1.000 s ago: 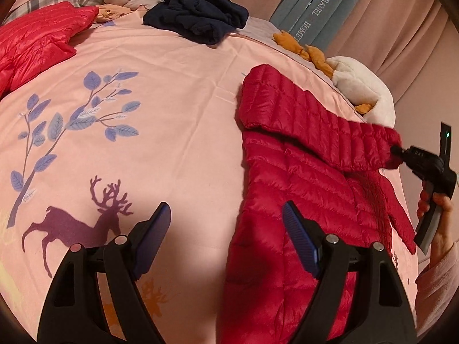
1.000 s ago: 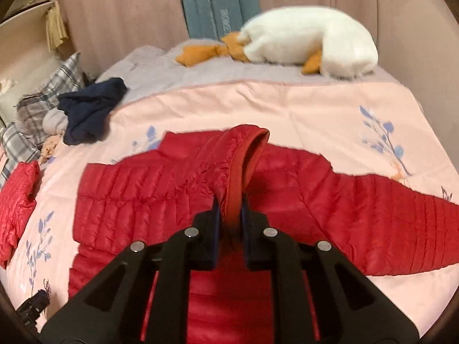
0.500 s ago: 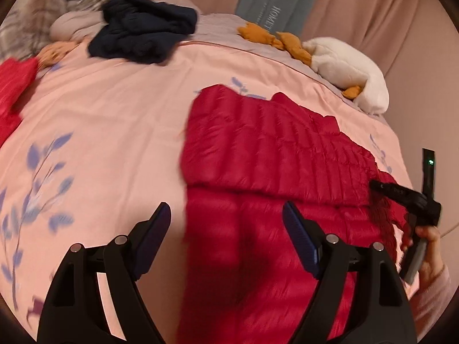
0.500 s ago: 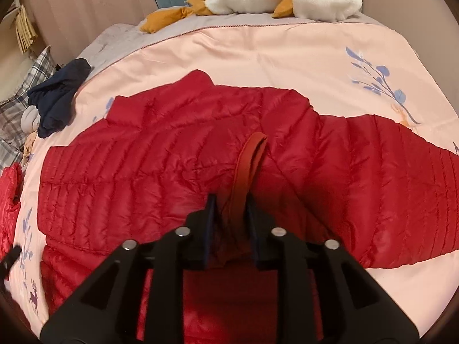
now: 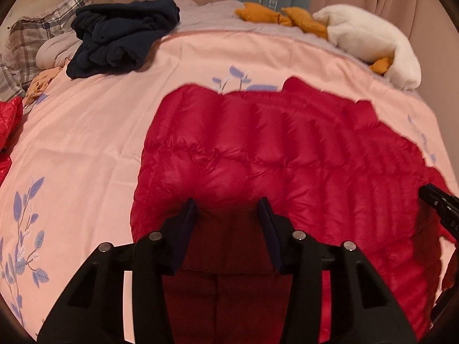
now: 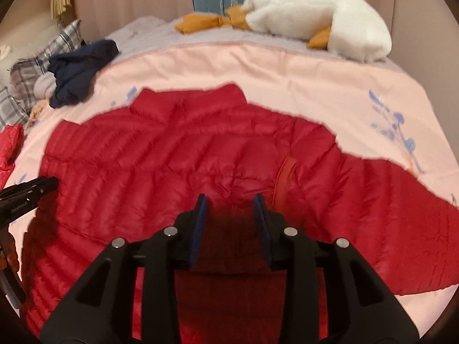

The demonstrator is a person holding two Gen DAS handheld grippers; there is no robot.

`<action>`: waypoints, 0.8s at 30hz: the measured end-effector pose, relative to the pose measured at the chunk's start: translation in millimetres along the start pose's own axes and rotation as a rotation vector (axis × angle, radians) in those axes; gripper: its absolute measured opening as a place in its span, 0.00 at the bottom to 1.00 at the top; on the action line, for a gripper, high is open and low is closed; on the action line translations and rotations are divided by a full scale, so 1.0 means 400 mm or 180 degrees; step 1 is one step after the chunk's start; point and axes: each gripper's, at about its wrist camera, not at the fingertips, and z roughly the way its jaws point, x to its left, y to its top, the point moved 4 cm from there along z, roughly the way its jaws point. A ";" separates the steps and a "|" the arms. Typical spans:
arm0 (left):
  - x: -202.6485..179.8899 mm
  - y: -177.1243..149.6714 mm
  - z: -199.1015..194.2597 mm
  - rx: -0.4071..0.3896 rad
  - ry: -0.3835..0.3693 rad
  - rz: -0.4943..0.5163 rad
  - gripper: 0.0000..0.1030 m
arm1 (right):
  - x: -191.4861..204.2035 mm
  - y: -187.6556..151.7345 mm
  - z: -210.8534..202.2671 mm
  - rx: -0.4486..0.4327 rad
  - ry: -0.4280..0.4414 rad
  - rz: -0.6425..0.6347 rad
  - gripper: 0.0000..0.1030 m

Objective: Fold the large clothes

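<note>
Tongs (image 5: pixel 228 209) (image 6: pixel 231 205) gape above red jacket (image 5: pixel 287 154) edges.

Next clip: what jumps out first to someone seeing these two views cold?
The red puffer jacket dominates, spread across the middle of the pink bedspread. Both hand-held grippers hang open just above it, left and right. Behind, a white plush goose lies along the far edge, with a dark navy garment bundled at far left.

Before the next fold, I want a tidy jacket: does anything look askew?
Yes. On the red puffer jacket, a sleeve cuff lies folded across the body, its paler lining showing, beside the open right gripper.
</note>
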 end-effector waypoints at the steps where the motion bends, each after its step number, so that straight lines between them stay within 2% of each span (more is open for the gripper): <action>1: 0.001 -0.006 0.009 0.0016 0.0018 0.0037 0.46 | -0.001 -0.008 0.008 0.0018 0.0010 0.0017 0.33; 5: -0.004 -0.020 0.026 0.0020 0.0065 0.0170 0.46 | -0.006 -0.026 0.035 0.0082 0.0042 0.0050 0.32; 13: -0.008 -0.020 0.043 0.0020 0.0107 0.0227 0.46 | -0.006 -0.028 0.042 0.0122 0.0069 0.0108 0.33; 16: -0.011 -0.020 0.041 0.0023 0.0121 0.0240 0.46 | 0.007 -0.019 0.001 -0.0015 0.0150 0.0132 0.39; 19: -0.018 -0.022 0.040 0.0017 0.0132 0.0246 0.46 | 0.029 -0.018 -0.030 -0.0099 0.0284 0.0086 0.41; 21: -0.020 -0.022 0.040 0.0013 0.0137 0.0246 0.46 | 0.047 -0.026 -0.028 -0.0031 0.0320 0.0008 0.42; 24: -0.020 -0.022 0.041 0.0013 0.0142 0.0252 0.46 | 0.060 -0.042 -0.002 0.0081 0.0208 -0.0120 0.44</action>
